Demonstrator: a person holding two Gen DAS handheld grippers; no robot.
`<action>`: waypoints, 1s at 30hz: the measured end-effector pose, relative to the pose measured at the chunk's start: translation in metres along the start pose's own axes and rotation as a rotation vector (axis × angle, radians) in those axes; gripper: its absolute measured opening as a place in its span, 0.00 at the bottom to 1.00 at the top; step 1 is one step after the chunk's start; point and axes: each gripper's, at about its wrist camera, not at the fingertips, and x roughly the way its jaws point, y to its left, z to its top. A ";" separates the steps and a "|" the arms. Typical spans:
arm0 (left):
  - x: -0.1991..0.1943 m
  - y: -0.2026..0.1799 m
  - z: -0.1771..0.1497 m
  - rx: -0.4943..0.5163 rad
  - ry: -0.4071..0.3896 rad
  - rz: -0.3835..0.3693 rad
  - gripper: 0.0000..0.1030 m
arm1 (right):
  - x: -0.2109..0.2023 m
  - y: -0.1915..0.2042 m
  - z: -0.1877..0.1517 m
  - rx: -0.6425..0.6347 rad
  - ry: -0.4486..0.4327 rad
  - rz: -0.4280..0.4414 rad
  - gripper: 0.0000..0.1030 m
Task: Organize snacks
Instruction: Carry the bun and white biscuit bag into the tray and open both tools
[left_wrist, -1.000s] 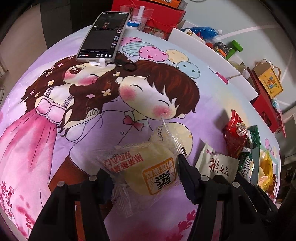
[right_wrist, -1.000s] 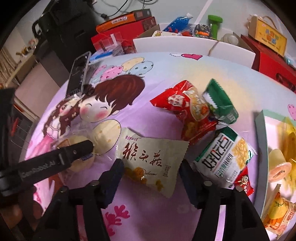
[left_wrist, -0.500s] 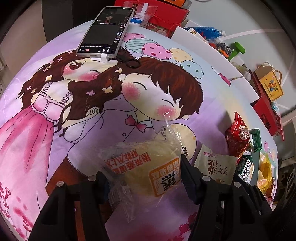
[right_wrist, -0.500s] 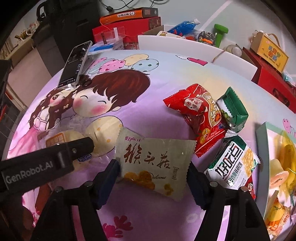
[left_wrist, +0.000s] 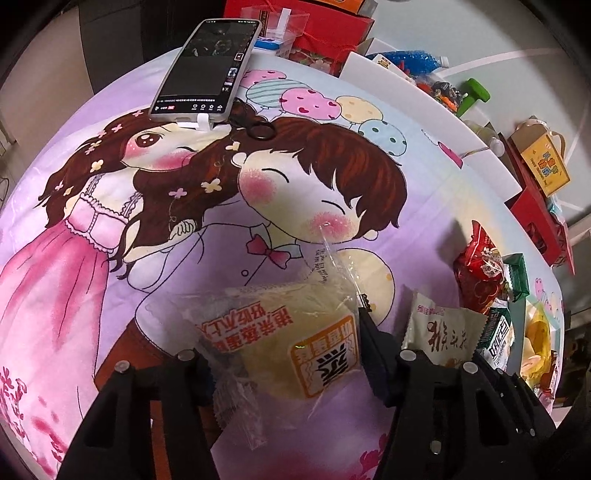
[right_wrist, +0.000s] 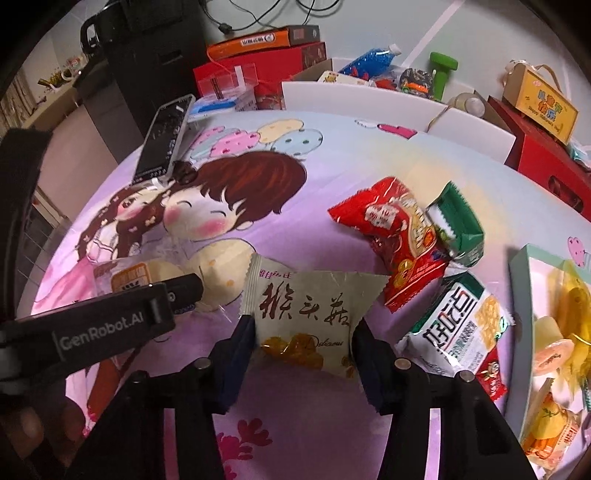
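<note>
Two hand-held grippers work a table spread with a cartoon-print cloth, each straddling a snack. The left gripper has its jaws on either side of a clear-wrapped cake, a pale yellow sponge in loose film; the fingers touch or nearly touch the wrapper, but whether they are clamped on it cannot be told from either view. The right gripper brackets a cream packet printed with brown characters, both fingers pressed to its side edges so that it appears gripped, lying low over the cloth.

Both packs look light and air-filled. The cake is likely soft and easily crushed, its film slippery and prone to crumple, so a gentle hold across the body of the cake rather than the loose sealed ends seems safest. The cream packet is flatter and stiffer at its crimped seams; a hold across its middle should keep it from twisting.

To the right lie a red pack, a green pack and a white-and-green pack, all touching or overlapping, just beside a pale green tray that already holds yellow-wrapped sweets. A phone rests at the cloth's far edge.
</note>
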 end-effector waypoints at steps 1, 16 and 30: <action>-0.001 0.000 0.000 0.000 -0.004 0.000 0.59 | -0.004 -0.001 0.001 0.002 -0.007 0.003 0.54; -0.036 -0.023 0.006 0.057 -0.088 -0.041 0.58 | -0.045 -0.021 0.002 0.034 -0.070 -0.003 0.54; -0.063 -0.083 -0.003 0.173 -0.156 -0.113 0.58 | -0.081 -0.096 -0.007 0.178 -0.101 -0.083 0.54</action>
